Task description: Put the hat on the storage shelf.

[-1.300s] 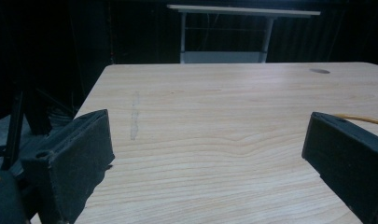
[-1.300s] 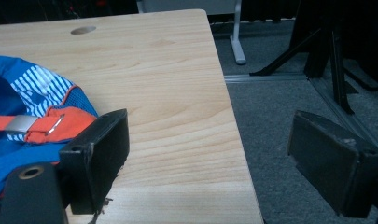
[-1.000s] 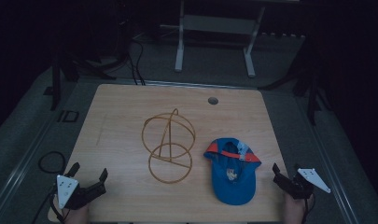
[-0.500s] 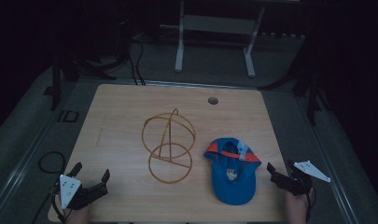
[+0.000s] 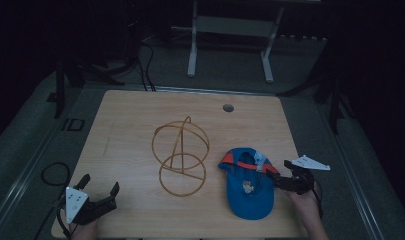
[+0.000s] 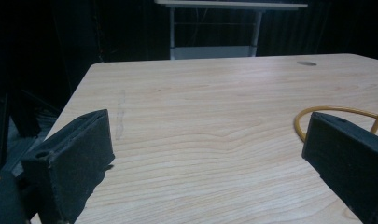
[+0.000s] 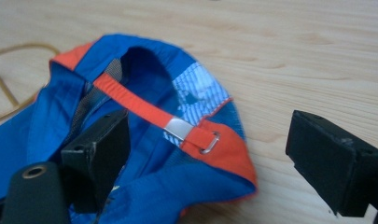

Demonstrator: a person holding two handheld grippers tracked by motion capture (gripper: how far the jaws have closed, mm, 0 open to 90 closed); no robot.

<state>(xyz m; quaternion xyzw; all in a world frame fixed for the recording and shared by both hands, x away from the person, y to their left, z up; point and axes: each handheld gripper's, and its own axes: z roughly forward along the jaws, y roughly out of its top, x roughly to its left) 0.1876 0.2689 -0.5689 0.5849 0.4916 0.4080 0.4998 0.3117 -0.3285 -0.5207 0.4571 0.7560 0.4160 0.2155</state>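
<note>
A blue cap (image 5: 247, 187) with orange trim lies crown-down at the front right of the wooden table (image 5: 130, 120). My right gripper (image 5: 281, 173) hovers at the cap's right rim. In the right gripper view the cap (image 7: 46, 135) shows its orange back strap (image 7: 130, 103) and metal buckle (image 7: 178, 127) between the jaws of this gripper (image 7: 207, 133). The jaws have just been closing a little but stand wide apart and press on nothing. My left gripper (image 5: 100, 184) rests open at the front left corner, nothing between the jaws (image 6: 200, 140).
A gold wire frame of rings and an arch (image 5: 180, 155) stands at the table's middle, left of the cap; part of its base ring (image 6: 326, 111) shows in the left gripper view. A cable hole (image 5: 228, 107) sits near the far edge. A metal stand (image 5: 230, 30) is behind the table.
My right gripper has moved left and up from the table's right edge to the cap's rim. The left gripper has stayed in place.
</note>
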